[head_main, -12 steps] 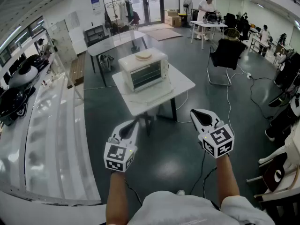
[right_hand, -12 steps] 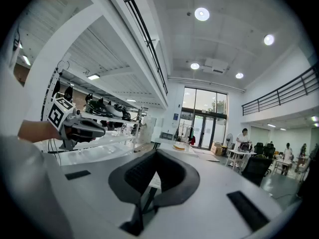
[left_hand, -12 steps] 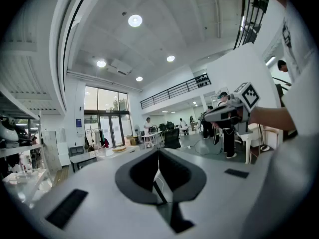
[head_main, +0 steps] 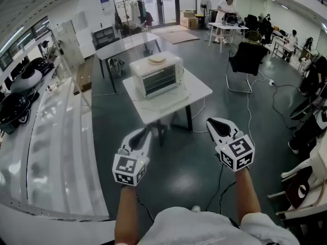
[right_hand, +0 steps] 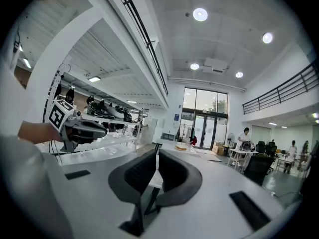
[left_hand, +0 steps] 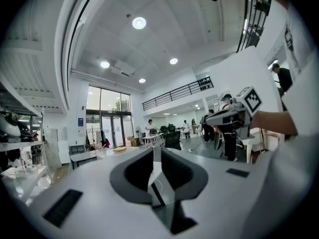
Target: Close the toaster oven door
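A white toaster oven (head_main: pixel 156 75) stands on a white table (head_main: pixel 196 92) some way ahead in the head view, its glass door upright against its front. A round flat thing (head_main: pixel 156 60) lies on top of it. My left gripper (head_main: pixel 145 132) is held low and well short of the table, jaws shut with nothing between them. My right gripper (head_main: pixel 211 122) is level with it on the right, also shut and empty. In the left gripper view the shut jaws of the left gripper (left_hand: pixel 156 151) hide the oven. The right gripper (right_hand: pixel 156 156) points toward the table.
A black chair (head_main: pixel 248 57) stands to the right of the table, and a long table (head_main: pixel 122 45) stands behind it. Glossy white shelving (head_main: pixel 51 137) runs along the left. Cables (head_main: pixel 276 101) trail over the floor at right. People stand at far tables (head_main: pixel 225 27).
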Tool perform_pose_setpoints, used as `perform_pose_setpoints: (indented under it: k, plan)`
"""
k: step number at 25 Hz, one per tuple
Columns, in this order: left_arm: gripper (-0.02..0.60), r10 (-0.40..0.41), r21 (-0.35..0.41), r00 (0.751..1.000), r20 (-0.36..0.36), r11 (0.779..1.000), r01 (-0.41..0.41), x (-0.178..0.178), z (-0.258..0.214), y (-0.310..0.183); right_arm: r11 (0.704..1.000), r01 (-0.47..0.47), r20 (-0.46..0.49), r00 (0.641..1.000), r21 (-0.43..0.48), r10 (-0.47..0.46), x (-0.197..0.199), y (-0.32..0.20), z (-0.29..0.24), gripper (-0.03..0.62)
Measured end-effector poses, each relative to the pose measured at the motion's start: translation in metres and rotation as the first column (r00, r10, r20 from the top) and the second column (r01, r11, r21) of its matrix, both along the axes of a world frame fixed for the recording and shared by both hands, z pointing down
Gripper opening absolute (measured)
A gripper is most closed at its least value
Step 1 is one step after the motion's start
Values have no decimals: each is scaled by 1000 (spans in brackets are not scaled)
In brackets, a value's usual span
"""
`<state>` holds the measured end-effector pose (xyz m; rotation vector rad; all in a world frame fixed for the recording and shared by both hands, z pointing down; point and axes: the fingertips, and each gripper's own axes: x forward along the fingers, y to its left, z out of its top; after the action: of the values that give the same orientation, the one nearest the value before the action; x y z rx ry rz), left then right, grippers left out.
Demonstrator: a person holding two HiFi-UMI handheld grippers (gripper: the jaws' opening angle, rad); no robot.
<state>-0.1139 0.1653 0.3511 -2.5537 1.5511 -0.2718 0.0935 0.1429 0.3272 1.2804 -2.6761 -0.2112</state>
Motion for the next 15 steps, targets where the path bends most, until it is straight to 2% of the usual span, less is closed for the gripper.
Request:
perform_pose_setpoints:
  k: [1, 2, 3, 4, 5, 7, 15]
  plan:
    - [51, 8, 0, 1000, 2, 1000, -8, 2, 1, 1, 1000, 2, 2, 1000, -2, -2, 0, 1, 1, 17]
    - [123, 17, -2, 1000, 4, 1000, -17, 4, 2, 2, 1000, 4, 7, 1000, -3, -4, 0, 2, 2, 17]
    - [154, 26, -4, 1000, 5, 1000, -26, 7, 4, 4, 1000, 8, 13, 1000, -6, -8, 0, 2, 2, 21]
    - [159, 36, -4, 999, 4, 999, -36, 9, 4, 5, 1000, 14, 19, 1000, -10, -14, -1, 3, 3, 53]
    - [160, 44, -3, 999, 2, 999, -44, 11, 4, 6, 1000, 20, 23, 1000, -14, -19, -1, 4, 3, 113]
    - [163, 53, -2, 999, -5, 999, -53, 13, 5, 8, 1000, 24, 24, 999, -18, -23, -2, 5, 3, 156]
    - [169, 43, -12, 999, -7, 999, -43, 17, 13, 11, 999, 26, 36, 999, -41, -25, 7, 8, 11, 195]
